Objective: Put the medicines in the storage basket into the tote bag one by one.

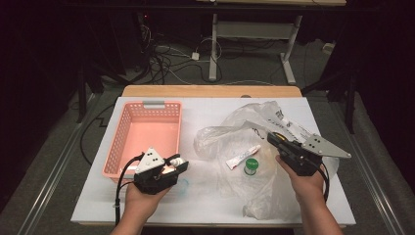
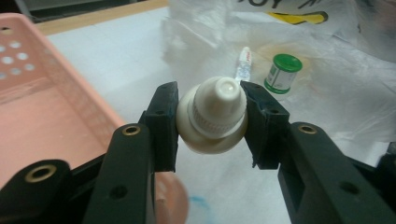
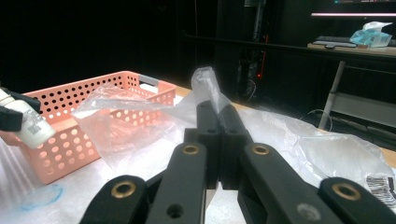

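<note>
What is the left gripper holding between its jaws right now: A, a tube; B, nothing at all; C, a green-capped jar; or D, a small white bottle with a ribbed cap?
D: in the left gripper view the left gripper has both pads pressed against the small white bottle, while the green-capped jar and the tube lie farther off on the plastic bag.

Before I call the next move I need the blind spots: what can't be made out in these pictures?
- White bottle in the left gripper: body hidden behind its own cap, left gripper view; label blurred, right gripper view.
- Tube and green-capped container: print too small, high view.
- Plastic bag pinched by the right gripper: the pinched film is hidden by the closed jaws.
- Pink basket: near wall partly hidden by the left gripper, high view.
</note>
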`<act>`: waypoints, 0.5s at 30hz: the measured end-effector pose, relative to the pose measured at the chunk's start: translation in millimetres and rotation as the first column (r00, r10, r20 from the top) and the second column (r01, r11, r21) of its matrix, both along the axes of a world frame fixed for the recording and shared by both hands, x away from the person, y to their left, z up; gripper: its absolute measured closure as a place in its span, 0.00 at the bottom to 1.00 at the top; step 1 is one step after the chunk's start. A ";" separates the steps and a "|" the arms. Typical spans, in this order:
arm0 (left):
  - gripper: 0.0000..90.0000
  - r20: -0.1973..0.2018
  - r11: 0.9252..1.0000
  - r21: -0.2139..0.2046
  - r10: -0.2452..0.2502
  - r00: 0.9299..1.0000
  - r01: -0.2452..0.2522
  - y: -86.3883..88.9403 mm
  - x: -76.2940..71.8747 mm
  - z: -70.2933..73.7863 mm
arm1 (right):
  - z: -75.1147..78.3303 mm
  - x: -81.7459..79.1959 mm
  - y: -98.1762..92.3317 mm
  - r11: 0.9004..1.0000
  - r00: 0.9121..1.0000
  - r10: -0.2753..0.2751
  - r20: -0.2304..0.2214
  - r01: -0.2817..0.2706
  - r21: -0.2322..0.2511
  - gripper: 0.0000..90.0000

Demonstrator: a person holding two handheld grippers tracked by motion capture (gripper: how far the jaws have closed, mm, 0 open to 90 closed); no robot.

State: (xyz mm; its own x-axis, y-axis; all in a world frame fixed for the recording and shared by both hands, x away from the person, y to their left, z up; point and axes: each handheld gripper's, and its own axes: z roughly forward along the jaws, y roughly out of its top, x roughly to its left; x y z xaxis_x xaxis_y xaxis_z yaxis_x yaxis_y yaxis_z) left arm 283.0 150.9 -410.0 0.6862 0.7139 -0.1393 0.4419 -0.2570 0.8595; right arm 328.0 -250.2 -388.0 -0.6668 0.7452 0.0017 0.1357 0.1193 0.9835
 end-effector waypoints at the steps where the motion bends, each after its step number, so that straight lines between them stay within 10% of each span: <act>1: 0.65 -0.008 1.000 -0.009 -0.010 1.000 0.010 -5.3 1.9 -0.2 | -0.1 0.2 -0.2 1.000 1.000 -0.001 0.003 0.001 -0.003 1.00; 15: 0.64 0.022 0.997 0.052 -0.063 0.998 0.062 -82.7 32.4 -6.9 | -3.0 1.8 1.1 1.000 1.000 -0.004 -0.005 0.004 -0.004 1.00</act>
State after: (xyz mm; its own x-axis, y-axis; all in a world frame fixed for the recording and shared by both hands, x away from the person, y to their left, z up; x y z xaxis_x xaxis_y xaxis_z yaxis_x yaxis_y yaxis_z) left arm 315.4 68.3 -416.9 0.7326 0.6751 -0.0871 0.4036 -0.3276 0.8543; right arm 329.9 -249.1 -391.0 -0.6641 0.7476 0.0018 0.1407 0.1226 0.9824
